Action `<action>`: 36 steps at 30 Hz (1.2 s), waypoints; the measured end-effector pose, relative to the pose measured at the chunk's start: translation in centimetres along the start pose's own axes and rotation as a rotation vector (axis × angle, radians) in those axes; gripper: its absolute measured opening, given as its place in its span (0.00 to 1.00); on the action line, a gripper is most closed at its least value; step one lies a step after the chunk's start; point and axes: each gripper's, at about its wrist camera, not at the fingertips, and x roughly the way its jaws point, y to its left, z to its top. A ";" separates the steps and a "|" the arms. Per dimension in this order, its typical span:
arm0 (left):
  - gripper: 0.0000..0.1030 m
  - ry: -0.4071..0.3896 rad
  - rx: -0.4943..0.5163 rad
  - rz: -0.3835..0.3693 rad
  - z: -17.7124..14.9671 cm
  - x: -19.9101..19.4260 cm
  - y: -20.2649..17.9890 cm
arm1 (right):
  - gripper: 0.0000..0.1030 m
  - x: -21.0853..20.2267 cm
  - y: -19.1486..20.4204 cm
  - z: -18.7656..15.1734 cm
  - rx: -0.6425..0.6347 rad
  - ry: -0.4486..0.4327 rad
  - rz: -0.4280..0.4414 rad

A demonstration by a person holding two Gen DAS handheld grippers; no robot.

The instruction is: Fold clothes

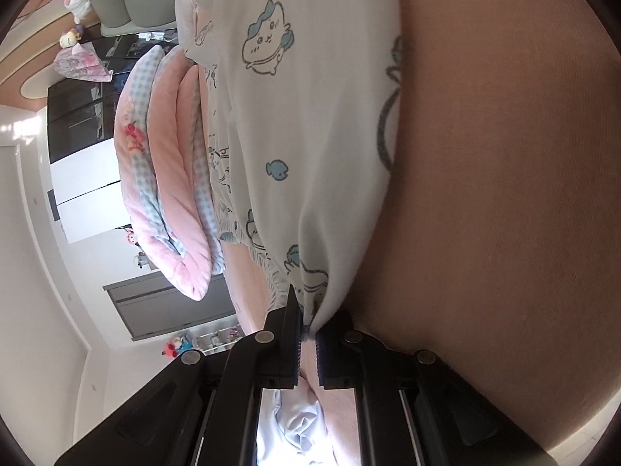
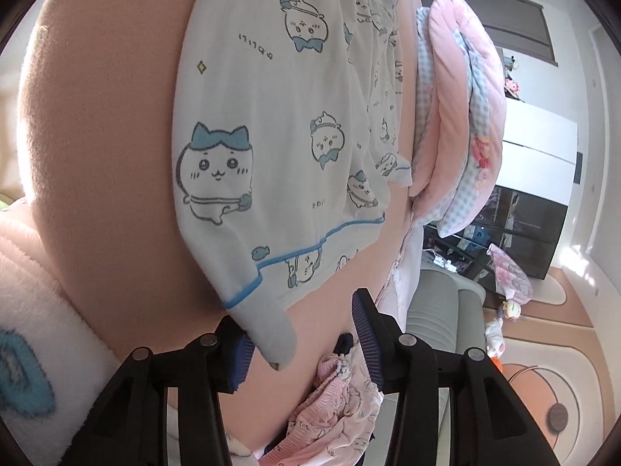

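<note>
While the white garment (image 2: 287, 147) printed with blue-and-grey cartoon animals lies spread on the peach-coloured bed surface (image 2: 101, 163), it serves as the reference for both views. Left wrist view: the left gripper (image 1: 309, 334) is clamped on a gathered edge of the same garment (image 1: 310, 136), whose cloth is pinched between the two dark fingers and runs away from them over the bed surface (image 1: 504, 194). Right wrist view: the right gripper (image 2: 302, 334) stands with its jaws apart; a corner of the garment, edged with blue piping, hangs in the gap beside the left-hand blue pad (image 2: 240, 353), and the other pad stands clear of the cloth. Whether the near pad touches that corner cannot be told. Below the garment's corner, between the gripper's arms, lies a crumpled pink printed garment (image 2: 341, 400). Beyond the white garment's far edge sits a folded pink quilt with blue-check lining (image 2: 458, 116), seen in the left wrist view as well (image 1: 167, 163). Past the quilt, relative to the garment, stand a dark glass-fronted cabinet (image 2: 520, 229) and a grey cushioned seat (image 2: 438, 310). Small plush toys (image 2: 500, 326) lie on the floor near that seat. At the lower left edge of the right wrist view, on the side of the bed surface away from the garment, a fluffy white cloth with a blue patch (image 2: 27, 380) is visible.
</note>
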 end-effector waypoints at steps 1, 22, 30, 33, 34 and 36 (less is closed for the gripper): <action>0.04 -0.004 -0.007 0.001 0.0 0.1 0.1 | 0.45 0.1 0.1 0.2 -0.008 -0.005 -0.005; 0.00 -0.069 -0.187 -0.085 -1.0 0.4 2.1 | 0.37 -1.4 0.5 0.1 -0.117 -0.007 0.108; 0.03 -0.047 -0.403 -0.190 -1.6 0.1 6.4 | 0.70 -5.4 -1.9 0.5 -0.017 -0.055 0.165; 0.03 -0.066 -0.452 -0.158 -1.8 -0.4 7.5 | 0.70 -7.1 -2.2 1.1 0.025 -0.098 0.215; 0.03 -0.069 -0.458 -0.153 -1.8 -0.5 7.7 | 0.70 -7.5 -2.1 1.4 0.044 -0.112 0.223; 0.03 -0.077 -0.471 -0.150 -2.0 -0.9 7.9 | 0.70 -7.8 -1.9 2.2 0.077 -0.128 0.228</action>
